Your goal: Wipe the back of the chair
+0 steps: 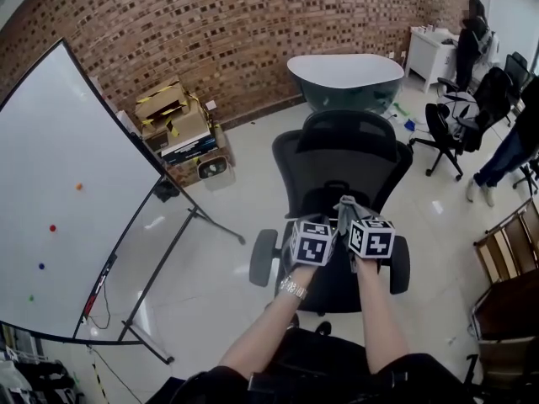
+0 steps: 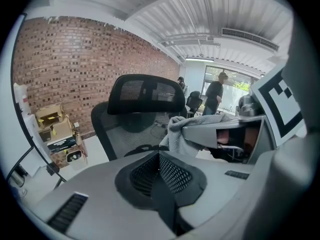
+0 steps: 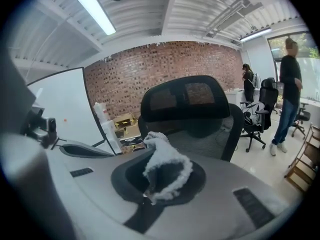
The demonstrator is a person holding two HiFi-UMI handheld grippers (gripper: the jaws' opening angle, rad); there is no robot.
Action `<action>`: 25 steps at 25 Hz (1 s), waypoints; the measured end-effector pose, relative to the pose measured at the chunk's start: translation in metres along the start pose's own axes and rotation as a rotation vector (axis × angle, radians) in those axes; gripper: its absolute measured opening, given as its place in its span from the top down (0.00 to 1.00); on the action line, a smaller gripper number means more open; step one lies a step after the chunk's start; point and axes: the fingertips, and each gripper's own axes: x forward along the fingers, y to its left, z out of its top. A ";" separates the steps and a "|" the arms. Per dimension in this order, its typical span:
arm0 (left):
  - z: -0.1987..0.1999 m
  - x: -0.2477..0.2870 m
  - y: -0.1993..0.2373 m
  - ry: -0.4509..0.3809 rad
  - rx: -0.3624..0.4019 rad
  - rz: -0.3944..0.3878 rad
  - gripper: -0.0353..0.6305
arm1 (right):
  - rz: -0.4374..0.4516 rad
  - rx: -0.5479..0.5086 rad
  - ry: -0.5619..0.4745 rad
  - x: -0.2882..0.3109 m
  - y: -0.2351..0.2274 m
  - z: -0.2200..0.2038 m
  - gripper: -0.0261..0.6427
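Between right gripper (image 3: 148, 198) fingers (image 3: 125, 179), seemingly: cloth (image 3: 167, 166)

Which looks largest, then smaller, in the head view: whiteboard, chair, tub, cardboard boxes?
1. Whiteboard: largest, though it is also nearest the camera.
2. Chair.
3. Tub and cardboard boxes: they look about alike and both stand farther off, so they are left unranked.

The head view looks steeply down from above and behind the chair (image 1: 341, 171), which fills mid-frame. Both gripper views sit low and close, facing its backrest (image 3: 210, 140) level-on; all three share the chair and the brick wall (image 1: 253, 40) beyond.
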 end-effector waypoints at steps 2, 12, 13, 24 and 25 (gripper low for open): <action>-0.008 -0.008 -0.010 0.013 -0.013 -0.001 0.95 | 0.004 0.002 0.002 -0.009 -0.001 -0.008 0.92; -0.063 -0.057 -0.031 0.055 -0.041 0.022 0.95 | 0.027 -0.014 0.019 -0.051 0.023 -0.058 0.92; -0.070 -0.064 -0.033 0.059 -0.039 0.017 0.95 | 0.023 -0.011 0.018 -0.056 0.027 -0.063 0.92; -0.122 -0.163 -0.027 0.050 -0.037 -0.028 0.95 | -0.023 0.037 0.025 -0.125 0.092 -0.136 0.92; -0.130 -0.173 -0.026 0.052 -0.040 -0.031 0.95 | -0.021 0.041 0.024 -0.133 0.103 -0.144 0.92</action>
